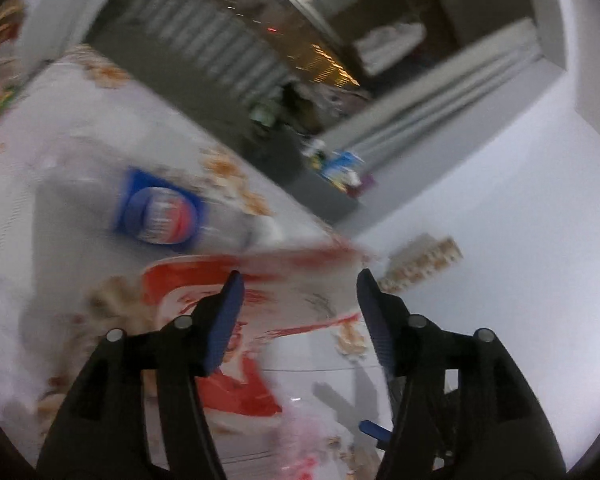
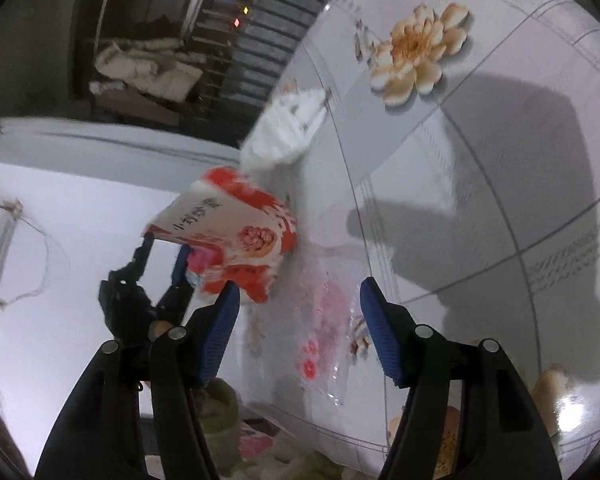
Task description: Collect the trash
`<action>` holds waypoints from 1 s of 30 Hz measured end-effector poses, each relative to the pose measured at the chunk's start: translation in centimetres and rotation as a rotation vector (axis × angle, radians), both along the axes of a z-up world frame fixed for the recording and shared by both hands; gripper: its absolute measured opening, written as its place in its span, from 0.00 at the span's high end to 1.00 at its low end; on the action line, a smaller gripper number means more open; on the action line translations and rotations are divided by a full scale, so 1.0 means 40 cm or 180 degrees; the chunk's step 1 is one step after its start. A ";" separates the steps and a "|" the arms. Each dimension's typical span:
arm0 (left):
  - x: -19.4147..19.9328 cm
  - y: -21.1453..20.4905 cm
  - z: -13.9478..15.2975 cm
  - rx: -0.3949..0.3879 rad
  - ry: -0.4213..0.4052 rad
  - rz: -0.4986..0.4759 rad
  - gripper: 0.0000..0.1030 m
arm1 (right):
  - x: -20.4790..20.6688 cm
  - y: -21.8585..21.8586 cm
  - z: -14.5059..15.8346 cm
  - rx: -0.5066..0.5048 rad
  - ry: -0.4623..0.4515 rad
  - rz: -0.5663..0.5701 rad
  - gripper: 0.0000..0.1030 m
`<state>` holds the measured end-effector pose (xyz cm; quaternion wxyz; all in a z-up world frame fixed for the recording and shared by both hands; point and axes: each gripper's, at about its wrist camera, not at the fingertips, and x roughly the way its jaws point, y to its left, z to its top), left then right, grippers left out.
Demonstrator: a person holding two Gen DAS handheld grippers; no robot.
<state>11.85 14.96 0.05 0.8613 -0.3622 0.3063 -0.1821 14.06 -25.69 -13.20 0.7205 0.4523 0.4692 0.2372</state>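
left gripper [image 1: 298, 276]: jaws apart, nothing clamped | red-and-white snack box [image 2: 236, 232]: just ahead of its jaws, seemingly loose at the counter [image 2: 480, 168] edge | right gripper [image 2: 298, 286]: jaws apart over clear wrapper [image 2: 324, 332] | risk: nudged box tips off edge; thin wrapper slips the pinch

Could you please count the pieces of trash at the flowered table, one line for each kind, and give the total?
Plastic bottle with blue label: 1
Red-and-white snack packet: 1
White crumpled paper: 1
Clear wrapper with pink print: 1
Total: 4
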 end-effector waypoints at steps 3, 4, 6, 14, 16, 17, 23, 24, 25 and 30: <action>-0.043 0.027 -0.014 0.0147 0.0043 0.0005 0.43 | 0.009 0.034 -0.008 -0.0145 0.0069 0.0120 0.40; -0.064 0.029 -0.016 0.0181 0.0041 -0.0065 0.43 | 0.012 0.044 -0.011 -0.0201 0.0093 0.0150 0.40; -0.102 0.021 -0.018 0.0198 -0.0004 -0.0263 0.43 | 0.014 0.056 -0.018 -0.0306 0.0131 0.0185 0.40; -0.191 -0.193 -0.080 0.0547 0.0191 -0.1439 0.52 | 0.003 0.064 -0.032 -0.0461 0.0282 0.0196 0.40; -0.195 -0.245 -0.105 0.0790 0.0238 -0.1584 0.59 | -0.004 0.061 -0.029 -0.0485 0.0297 0.0177 0.39; -0.191 -0.258 -0.116 0.0848 0.0272 -0.1602 0.63 | -0.010 0.057 -0.030 -0.0471 0.0308 0.0165 0.39; -0.158 -0.285 -0.191 0.0951 0.0625 -0.1576 0.80 | -0.031 0.069 -0.037 -0.0354 0.0296 0.0217 0.39; -0.155 -0.287 -0.206 0.0957 0.0699 -0.1568 0.82 | -0.026 0.080 -0.037 -0.0342 0.0284 0.0255 0.39; -0.144 -0.292 -0.213 0.0954 0.0758 -0.1555 0.89 | -0.024 0.090 -0.038 -0.0342 0.0269 0.0294 0.39; -0.139 -0.274 -0.231 0.0814 0.0798 -0.1510 0.94 | -0.022 0.128 -0.036 -0.0359 0.0204 0.0439 0.39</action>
